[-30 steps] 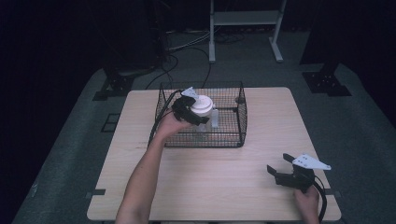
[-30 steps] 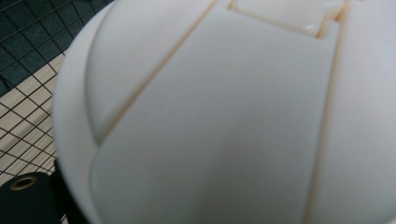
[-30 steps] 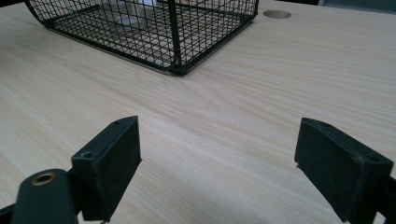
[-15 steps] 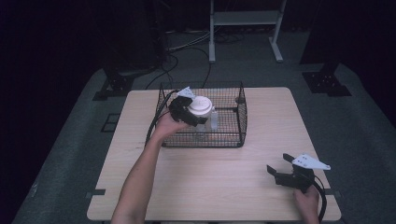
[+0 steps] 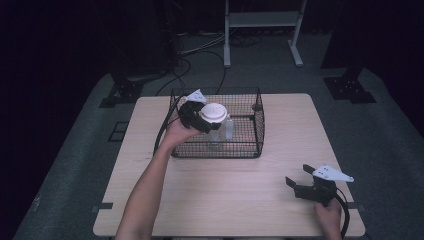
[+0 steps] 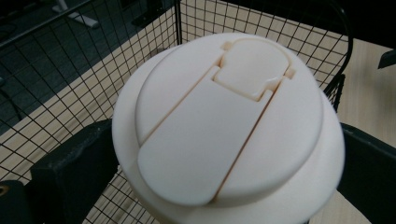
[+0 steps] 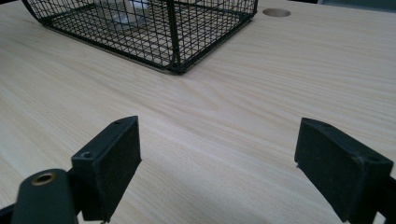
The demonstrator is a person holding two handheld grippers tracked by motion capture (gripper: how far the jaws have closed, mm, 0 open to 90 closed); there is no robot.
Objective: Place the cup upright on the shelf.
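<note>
Left gripper (image 5: 196,116): positioned over the left half of the wire basket (image 5: 250,145), held from the basket's left side. Its jaws have just been opening and now stand at full spread. In the left gripper view the two black jaws flank the cup (image 6: 229,126), one at each lower corner. Narrow gaps show between the pads and the cup wall, so the pads do not press on it.

Cup: white, with a flat sip lid facing up. It sits between the left gripper's jaws, inside the basket, near the basket's left wall. In the high view its lid (image 5: 213,112) lies just right of the gripper body. A small clear bottle (image 5: 228,127) stands just beside the cup, on its right, also inside the basket.

Right gripper (image 5: 304,186): resting low at the near right corner of the table (image 5: 240,200), well apart from the basket. Its jaws are spread wide with bare wood between them.

Basket: black mesh, standing at the far centre of the table.
</note>
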